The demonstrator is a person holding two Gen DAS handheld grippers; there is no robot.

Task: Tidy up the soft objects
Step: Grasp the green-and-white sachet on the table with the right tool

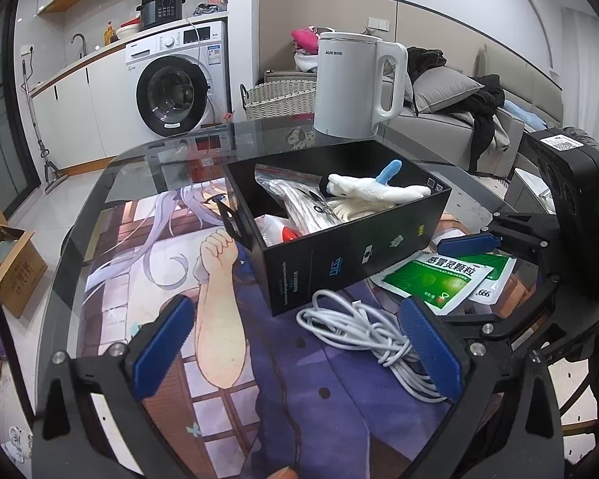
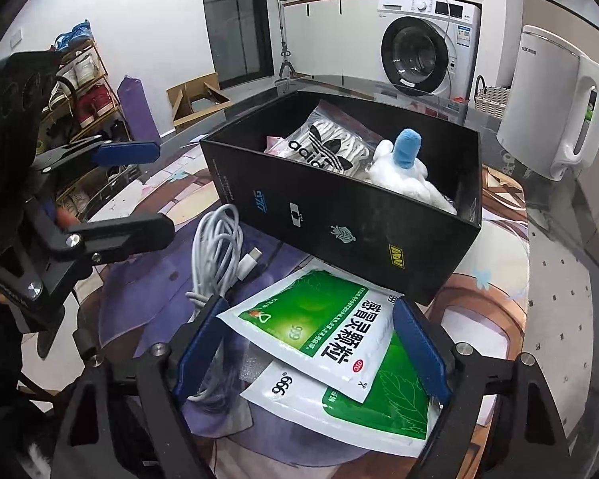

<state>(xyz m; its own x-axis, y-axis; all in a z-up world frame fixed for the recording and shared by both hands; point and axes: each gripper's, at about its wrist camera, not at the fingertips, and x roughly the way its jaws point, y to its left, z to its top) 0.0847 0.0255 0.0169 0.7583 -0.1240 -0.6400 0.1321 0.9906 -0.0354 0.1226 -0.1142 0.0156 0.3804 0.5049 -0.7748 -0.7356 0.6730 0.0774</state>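
A black box [image 1: 351,255] [image 2: 351,231] stands on the glass table and holds a white plush toy with a blue part [image 1: 379,187] [image 2: 403,167] and a clear bag of white cord [image 1: 303,203] [image 2: 323,147]. Two green medicine packets [image 2: 323,339] [image 1: 439,279] lie in front of the box. My right gripper [image 2: 311,355] is open, its jaws on either side of the top packet, just above it. A coiled white cable [image 1: 363,331] [image 2: 215,255] lies beside the packets. My left gripper [image 1: 299,347] is open and empty, low over the table near the cable.
A white kettle [image 1: 355,84] [image 2: 555,99] stands on the table behind the box. A printed mat [image 1: 219,319] lies under the glass. A sofa with clothes [image 1: 471,115], a wicker basket [image 1: 279,99], a washing machine [image 1: 175,80] and a cardboard box [image 1: 16,263] surround the table.
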